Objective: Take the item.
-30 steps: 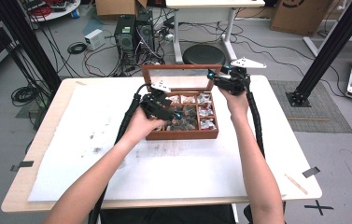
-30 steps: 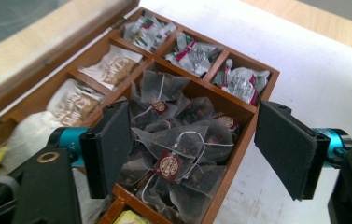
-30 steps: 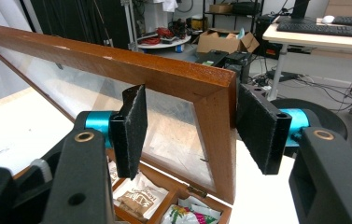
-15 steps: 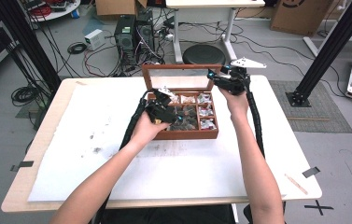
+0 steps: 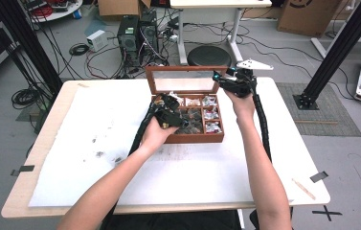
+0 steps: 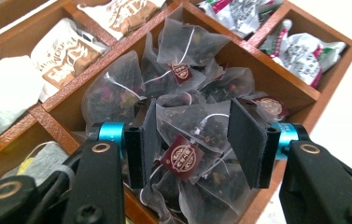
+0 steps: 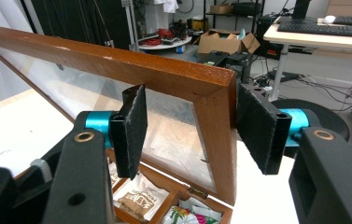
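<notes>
High view: wooden tea box (image 5: 195, 139) sits near the middle of the table (image 5: 293, 139), on a white cloth (image 5: 96, 143), its glass lid (image 5: 183, 80) raised at the far side. My left gripper (image 5: 171, 112) is down in the box; my right gripper (image 5: 226, 82) is at the lid's right corner.

Left gripper view: my left gripper (image 6: 190, 140) has its jaws partly open, a pyramid tea bag (image 6: 192, 128) lying between the pads, which stand close on either side; whether they press it I cannot tell. Compartment holds a heap of such mesh bags with strings and dark red tags. Wooden dividers close on both sides leave little room sideways. Neighbouring cells: brown-printed paper sachets (image 6: 71, 56) and green-and-pink foil packets (image 6: 304, 49).

Right gripper view: my right gripper (image 7: 190, 114) has its jaws wide, straddling the lid's corner frame; the right pad lies against the wood's outer edge, the left pad stands off in front of the glass. Hinge (image 7: 193, 191) and sachets below.

Room: computer towers (image 5: 137, 36), cables on the floor, black stool (image 5: 209, 55), desk, cardboard boxes. Table open on the left and front; tape marks at its edges.

Obscured: box's left cells in the high view, under my left hand (image 5: 156, 134); print on the tags is too small to read.
</notes>
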`<state>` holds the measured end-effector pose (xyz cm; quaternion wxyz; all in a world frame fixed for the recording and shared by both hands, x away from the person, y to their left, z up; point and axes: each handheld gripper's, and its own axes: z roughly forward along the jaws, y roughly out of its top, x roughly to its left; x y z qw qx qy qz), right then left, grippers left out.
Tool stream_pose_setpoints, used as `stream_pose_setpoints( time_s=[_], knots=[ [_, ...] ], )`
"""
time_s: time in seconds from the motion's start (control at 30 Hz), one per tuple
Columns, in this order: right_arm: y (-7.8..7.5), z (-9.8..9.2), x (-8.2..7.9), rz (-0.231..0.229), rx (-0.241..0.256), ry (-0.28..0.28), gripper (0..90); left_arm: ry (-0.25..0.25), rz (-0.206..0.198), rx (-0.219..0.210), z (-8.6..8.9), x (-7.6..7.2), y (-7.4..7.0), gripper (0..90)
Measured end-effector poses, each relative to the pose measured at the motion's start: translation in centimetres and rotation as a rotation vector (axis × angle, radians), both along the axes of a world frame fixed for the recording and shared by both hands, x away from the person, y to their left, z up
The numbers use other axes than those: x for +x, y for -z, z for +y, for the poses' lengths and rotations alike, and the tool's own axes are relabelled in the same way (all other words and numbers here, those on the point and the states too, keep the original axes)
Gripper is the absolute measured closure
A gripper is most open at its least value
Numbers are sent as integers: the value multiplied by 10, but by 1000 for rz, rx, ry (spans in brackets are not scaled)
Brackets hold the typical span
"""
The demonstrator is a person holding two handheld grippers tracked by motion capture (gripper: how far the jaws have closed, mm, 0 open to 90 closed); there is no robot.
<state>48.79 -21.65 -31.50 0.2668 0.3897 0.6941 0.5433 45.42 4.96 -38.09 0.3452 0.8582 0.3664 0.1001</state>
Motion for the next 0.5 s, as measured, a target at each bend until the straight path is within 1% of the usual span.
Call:
stream_pose_setpoints(
  time_s=[0.13,0.2,0.23,0.3,0.4,0.5],
  knots=[
    [0,0,0,0,1,0,451,-22,9,14,-2,3,4,547],
    [0,0,0,-1,0,-1,451,-24,21,2,-1,5,5,628],
    [0,0,0,-1,0,-1,451,-20,23,-6,-1,5,5,628],
    [0,0,0,-2,-1,0,451,-12,25,-16,-1,5,4,716],
    [0,0,0,-2,-1,0,451,-5,38,-29,-2,5,5,815],
    [0,0,0,-2,-3,2,451,0,50,-42,-2,5,6,871]
  ],
)
